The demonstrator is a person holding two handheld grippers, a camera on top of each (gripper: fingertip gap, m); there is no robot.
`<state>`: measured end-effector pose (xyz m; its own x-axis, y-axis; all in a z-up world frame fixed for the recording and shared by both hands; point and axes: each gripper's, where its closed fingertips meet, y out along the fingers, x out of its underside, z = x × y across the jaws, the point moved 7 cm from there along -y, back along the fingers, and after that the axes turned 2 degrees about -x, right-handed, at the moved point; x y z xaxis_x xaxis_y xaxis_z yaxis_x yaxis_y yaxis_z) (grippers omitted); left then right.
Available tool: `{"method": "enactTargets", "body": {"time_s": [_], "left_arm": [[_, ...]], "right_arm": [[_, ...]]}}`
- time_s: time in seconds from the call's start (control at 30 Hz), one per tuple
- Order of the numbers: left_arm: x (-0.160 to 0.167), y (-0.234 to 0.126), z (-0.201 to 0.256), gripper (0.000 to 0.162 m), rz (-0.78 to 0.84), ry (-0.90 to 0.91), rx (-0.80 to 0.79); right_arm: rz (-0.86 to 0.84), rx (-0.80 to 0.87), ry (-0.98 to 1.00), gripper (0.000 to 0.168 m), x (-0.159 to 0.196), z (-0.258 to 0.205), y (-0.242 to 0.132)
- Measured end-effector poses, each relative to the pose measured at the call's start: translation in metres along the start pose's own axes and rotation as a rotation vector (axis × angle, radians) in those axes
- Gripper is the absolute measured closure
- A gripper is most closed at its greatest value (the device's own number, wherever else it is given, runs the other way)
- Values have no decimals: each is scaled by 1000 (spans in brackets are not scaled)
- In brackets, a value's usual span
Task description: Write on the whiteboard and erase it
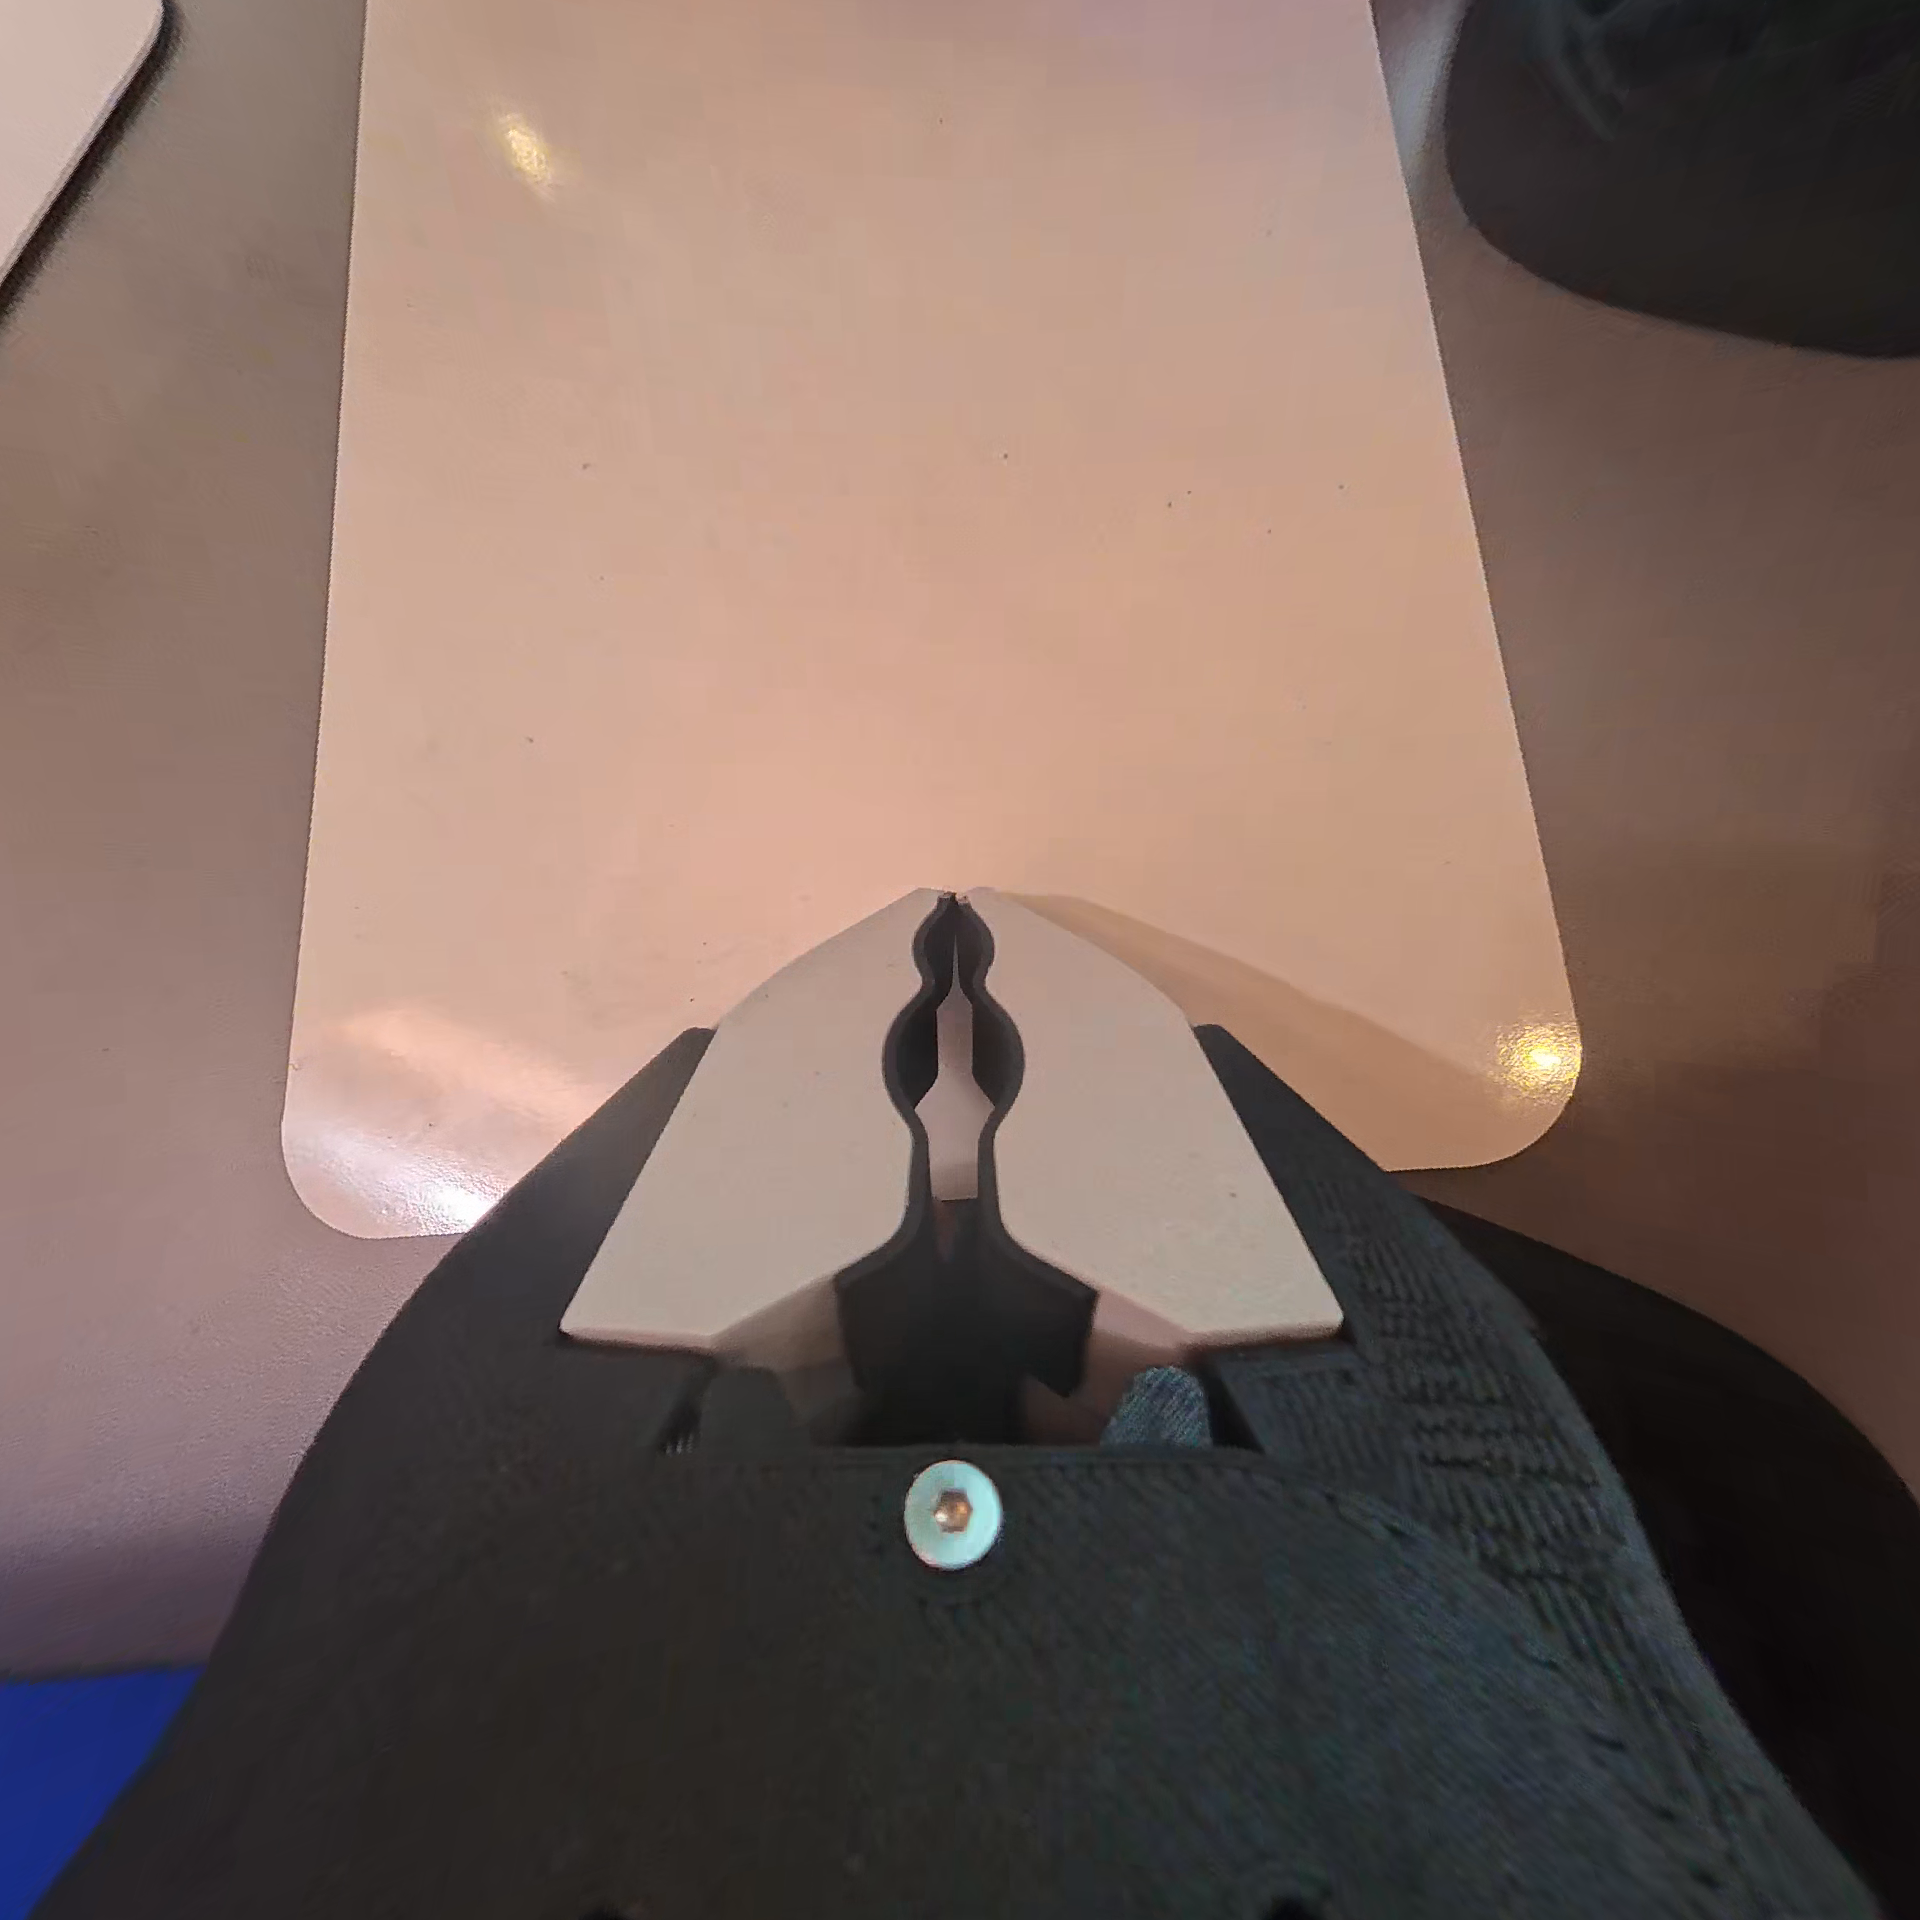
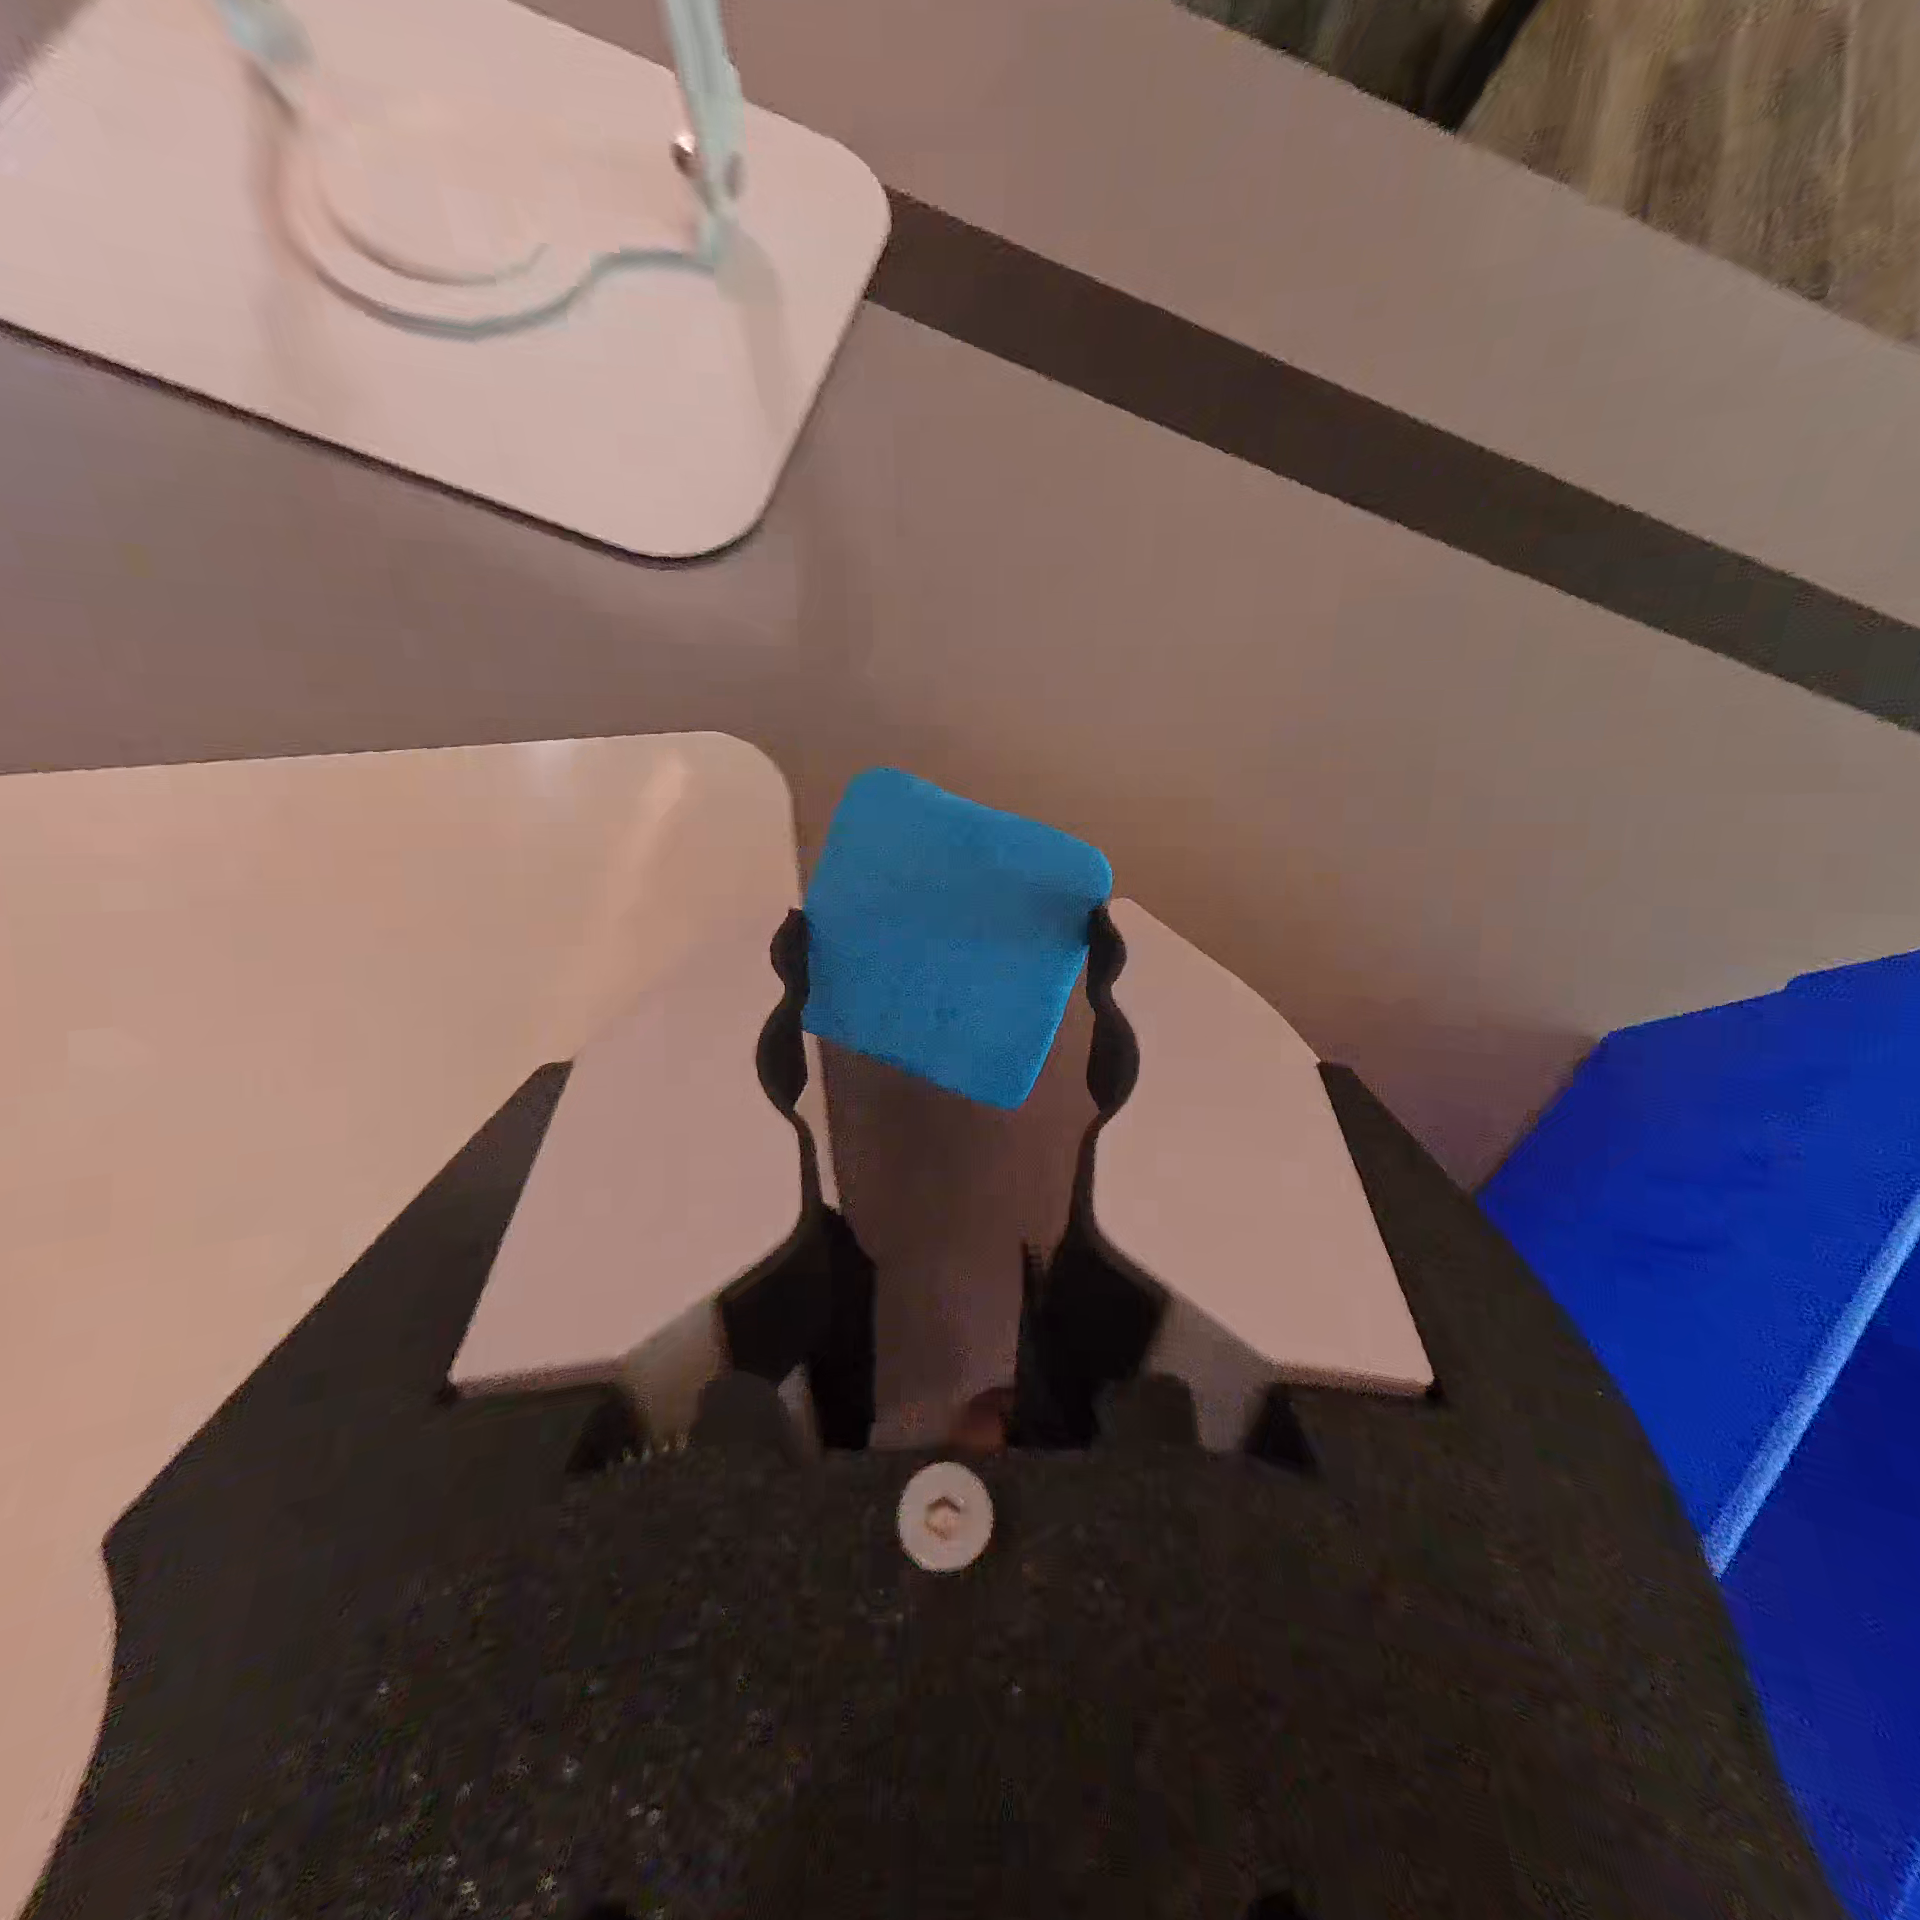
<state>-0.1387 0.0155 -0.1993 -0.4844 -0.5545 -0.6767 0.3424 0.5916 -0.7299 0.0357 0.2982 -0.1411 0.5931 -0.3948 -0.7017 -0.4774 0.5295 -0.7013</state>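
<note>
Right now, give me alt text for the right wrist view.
The right tongs grip a small blue eraser block between their tips, held just past the rounded corner of a blank whiteboard lying on a brown table. A pale flat stand base sits farther back at left, and a blue object fills the right edge.

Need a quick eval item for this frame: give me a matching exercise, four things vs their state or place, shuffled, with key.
Things:
1. left gripper
2. right gripper
3. whiteboard
4. stand base

States:
A. lying flat on the table, no marks visible
B. clamped on the blue eraser
C. fingertips together, holding nothing
D. white plate beyond the whiteboard's corner, carrying a slim pole

Pairs: 1-C, 2-B, 3-A, 4-D
</note>
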Motion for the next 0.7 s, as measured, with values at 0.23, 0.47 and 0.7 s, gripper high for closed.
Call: {"method": "enactTargets", "body": {"time_s": [0.23, 0.47, 0.7], "left_arm": [[0, -1, 4, 156, -4, 101, -133], [-31, -61, 25, 134, 314, 81, -150], [24, -172, -58, 133, 108, -198, -578]], "right_arm": [[-107, -52, 70, 106, 27, 7, 36], [244, -43, -59, 85, -6, -17, 0], [341, -153, -18, 88, -10, -23, -6]]}}
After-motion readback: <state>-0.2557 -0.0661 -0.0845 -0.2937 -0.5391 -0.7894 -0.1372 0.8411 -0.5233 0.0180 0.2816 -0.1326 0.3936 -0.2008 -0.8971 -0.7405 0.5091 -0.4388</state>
